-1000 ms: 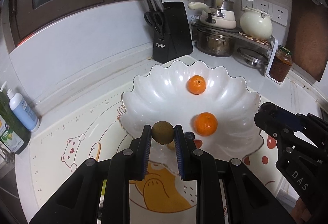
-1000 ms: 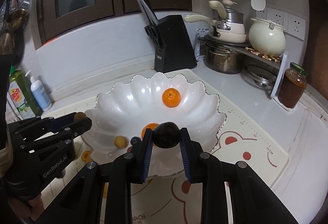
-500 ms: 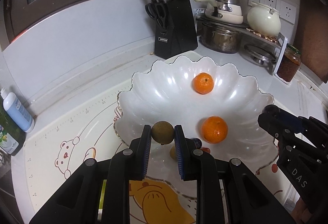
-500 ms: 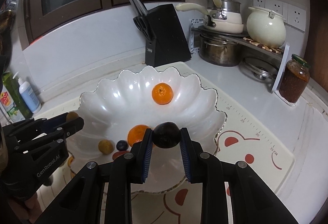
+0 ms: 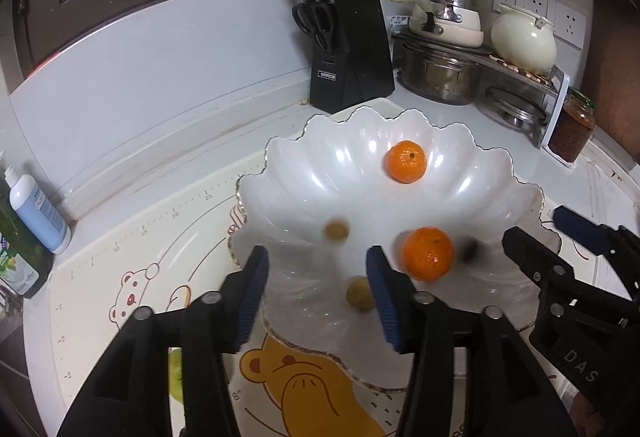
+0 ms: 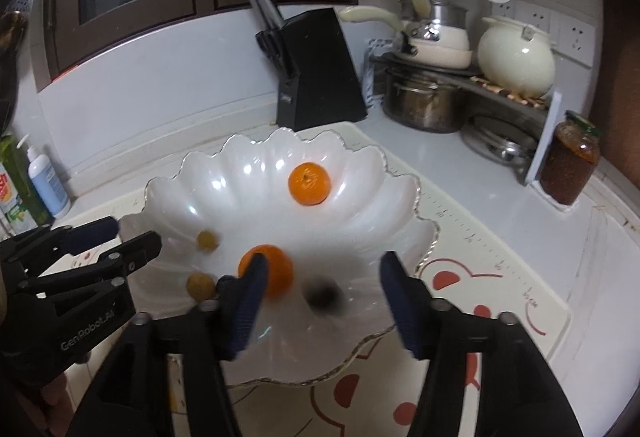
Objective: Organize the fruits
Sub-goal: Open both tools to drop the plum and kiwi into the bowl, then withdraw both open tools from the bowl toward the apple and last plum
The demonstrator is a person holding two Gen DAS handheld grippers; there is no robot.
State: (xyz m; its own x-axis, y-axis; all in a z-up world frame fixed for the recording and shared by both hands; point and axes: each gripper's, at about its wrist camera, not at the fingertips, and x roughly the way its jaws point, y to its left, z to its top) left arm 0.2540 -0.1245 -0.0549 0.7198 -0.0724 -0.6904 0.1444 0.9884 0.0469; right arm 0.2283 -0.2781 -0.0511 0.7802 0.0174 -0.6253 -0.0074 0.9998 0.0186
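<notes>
- 5 fruits were seen in the scalloped white bowl [image 5: 496,173]: 2 tangerines [image 5: 406,161], 2 small brown fruits [image 5: 360,295] and a blurred dark plum [image 6: 324,295].
- Left gripper [image 5: 318,293] and right gripper [image 6: 322,301] fingers were spread apart, empty.
- A green fruit [image 5: 176,377] on the mat appeared left to collect.

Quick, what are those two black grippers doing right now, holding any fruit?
Left gripper: open, holding nothing, over the white scalloped bowl.
Right gripper: open, holding nothing; a blurred dark round fruit shows between its fingers.

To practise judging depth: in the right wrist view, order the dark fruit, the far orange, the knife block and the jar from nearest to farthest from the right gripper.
From the right gripper:
1. Dark fruit, blurred, in the bowl between its fingers.
2. Far orange, deeper in the bowl.
3. Knife block at the back and jar at the right: too close to call.
</notes>
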